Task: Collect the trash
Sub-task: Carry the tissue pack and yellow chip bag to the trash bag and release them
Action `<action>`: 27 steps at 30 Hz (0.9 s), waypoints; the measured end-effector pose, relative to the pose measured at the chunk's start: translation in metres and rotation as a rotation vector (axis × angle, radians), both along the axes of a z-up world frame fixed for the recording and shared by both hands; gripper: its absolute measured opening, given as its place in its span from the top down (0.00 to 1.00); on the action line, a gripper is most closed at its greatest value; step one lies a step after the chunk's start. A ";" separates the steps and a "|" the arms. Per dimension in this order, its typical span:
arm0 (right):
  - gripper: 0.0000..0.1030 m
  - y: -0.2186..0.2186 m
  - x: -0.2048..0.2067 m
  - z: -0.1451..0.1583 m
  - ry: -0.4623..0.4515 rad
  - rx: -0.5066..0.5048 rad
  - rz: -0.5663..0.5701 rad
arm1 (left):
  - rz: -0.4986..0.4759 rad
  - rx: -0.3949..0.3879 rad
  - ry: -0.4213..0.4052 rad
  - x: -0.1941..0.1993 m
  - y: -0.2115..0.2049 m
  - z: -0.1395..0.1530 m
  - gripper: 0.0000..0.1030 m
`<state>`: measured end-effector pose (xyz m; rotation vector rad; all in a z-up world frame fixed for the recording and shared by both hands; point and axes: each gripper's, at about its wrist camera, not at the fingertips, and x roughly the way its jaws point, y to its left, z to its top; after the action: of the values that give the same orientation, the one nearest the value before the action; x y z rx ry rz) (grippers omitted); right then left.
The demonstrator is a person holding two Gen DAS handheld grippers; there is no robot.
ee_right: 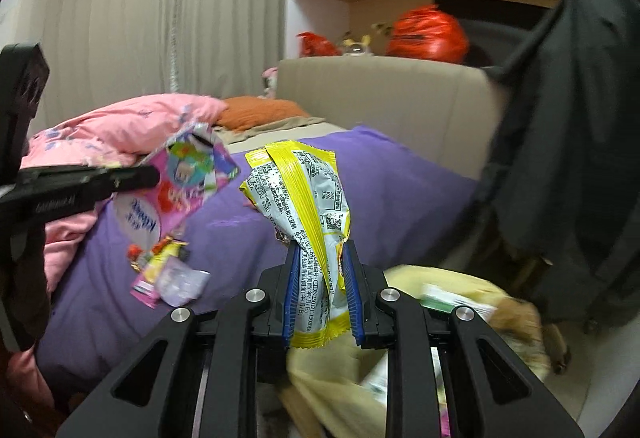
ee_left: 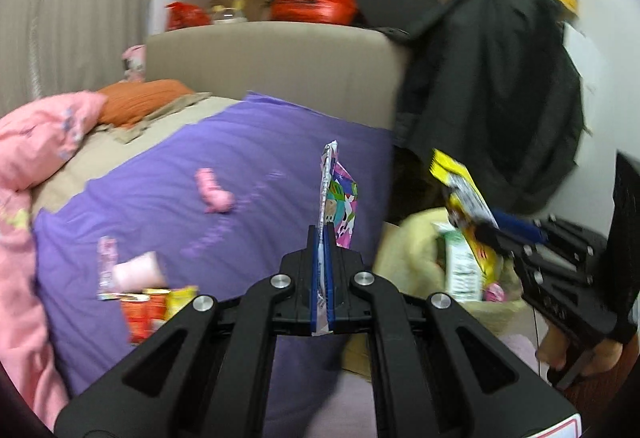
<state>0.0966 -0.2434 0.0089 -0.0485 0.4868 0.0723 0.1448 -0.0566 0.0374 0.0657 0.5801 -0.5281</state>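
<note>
I am holding one piece of trash in each tong: my left gripper (ee_left: 321,238) is pinching the pink cartoon wrapper (ee_left: 338,198) flat between its blue pads, edge-on and upright, and my right gripper (ee_right: 320,258) is clamped on the crumpled yellow-and-white snack packet (ee_right: 306,222), which is sticking up out of the jaws. Both are hanging in the air beside the purple bedspread (ee_left: 240,166), on the side where the pale yellow bag (ee_left: 404,250) is sitting off the bed's edge; the packet is hovering about over that bag, the wrapper nearer the bedspread. My worry is the wrapper: I am gripping it only by its lower strip, and if I swing fast, which the blur suggests, it could slip out and flutter back onto the bedspread or down beside the bag instead of in. The packet is bunched, so it could cling to a pad when I let go. My two tongs are also working close together over one bag mouth and could knock each other. A green-and-white carton (ee_left: 464,266) is already standing in the bag, narrowing the opening. Back on the bedspread more litter is waiting: a red and yellow wrapper pile (ee_left: 148,306), a pink cup (ee_left: 138,270), a small pink piece (ee_left: 214,194). Beyond the bag a dark jacket (ee_left: 488,98) is hanging, close enough to snag.
</note>
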 end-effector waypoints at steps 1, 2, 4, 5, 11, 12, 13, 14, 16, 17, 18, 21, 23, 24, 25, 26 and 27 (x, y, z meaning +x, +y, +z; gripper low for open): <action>0.80 -0.011 -0.006 0.000 -0.001 -0.003 -0.019 | -0.021 0.009 -0.002 -0.006 -0.013 -0.001 0.97; 0.80 -0.019 -0.012 0.000 -0.001 -0.004 -0.031 | -0.040 0.015 -0.003 -0.009 -0.025 -0.002 0.97; 0.80 -0.043 -0.019 0.000 0.002 -0.011 -0.062 | -0.076 0.027 -0.001 -0.015 -0.048 -0.006 0.97; 0.80 -0.051 -0.021 -0.001 0.005 -0.014 -0.074 | -0.087 0.031 0.002 -0.016 -0.054 -0.008 0.97; 0.79 -0.102 -0.039 -0.006 0.017 -0.013 -0.133 | -0.160 0.054 0.048 -0.015 -0.107 -0.025 0.97; 0.80 -0.107 -0.040 -0.007 0.019 -0.011 -0.139 | -0.170 0.061 0.051 -0.016 -0.113 -0.027 0.97; 0.80 -0.111 -0.041 -0.009 0.020 -0.008 -0.143 | -0.177 0.067 0.052 -0.017 -0.118 -0.029 0.97; 0.80 -0.115 -0.041 -0.010 0.022 -0.004 -0.145 | -0.184 0.074 0.053 -0.016 -0.124 -0.030 0.97; 0.80 -0.124 -0.040 -0.015 0.029 0.010 -0.151 | -0.198 0.088 0.053 -0.017 -0.134 -0.033 0.97; 0.80 -0.128 -0.039 -0.016 0.033 0.016 -0.153 | -0.202 0.092 0.055 -0.018 -0.138 -0.035 0.97; 0.80 -0.132 -0.038 -0.019 0.039 0.024 -0.154 | -0.207 0.097 0.058 -0.017 -0.142 -0.036 0.97; 0.80 -0.142 -0.034 -0.029 0.057 0.038 -0.154 | -0.219 0.110 0.067 -0.016 -0.153 -0.042 0.97; 0.80 -0.144 -0.031 -0.033 0.067 0.041 -0.153 | -0.226 0.118 0.075 -0.013 -0.156 -0.045 0.97; 0.80 -0.145 -0.030 -0.034 0.070 0.041 -0.152 | -0.230 0.123 0.082 -0.012 -0.160 -0.048 0.97; 0.80 -0.147 -0.028 -0.036 0.073 0.042 -0.151 | -0.234 0.126 0.087 -0.010 -0.161 -0.050 0.97; 0.80 -0.147 -0.027 -0.037 0.076 0.043 -0.151 | -0.239 0.130 0.092 -0.009 -0.164 -0.053 0.97; 0.80 -0.149 -0.025 -0.039 0.080 0.046 -0.151 | -0.246 0.133 0.101 -0.006 -0.167 -0.056 0.97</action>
<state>0.0711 -0.3926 -0.0304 0.0359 0.5674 -0.0627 0.1383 -0.2236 -0.0190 0.2404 0.7100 -0.7337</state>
